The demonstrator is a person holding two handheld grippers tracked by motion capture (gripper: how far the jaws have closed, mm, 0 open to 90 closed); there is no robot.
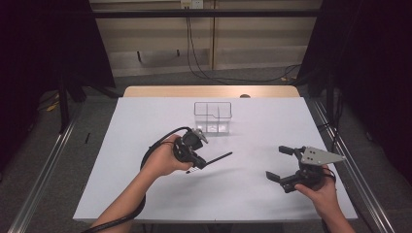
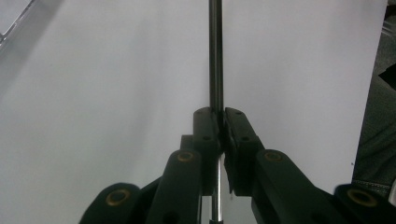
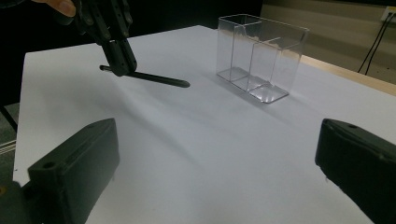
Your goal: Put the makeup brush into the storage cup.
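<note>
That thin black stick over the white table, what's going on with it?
A person holds a gripper in each hand. The left gripper is shut on a thin black pen-like stick, holding it above the white table, its tip aimed toward the right side. A clear plastic box with compartments stands farther back, with nothing visible inside. The right gripper is near the table's right edge, jaws open, holding nothing.

No text, label, brand, number or sign can be read on anything in these views.
</note>
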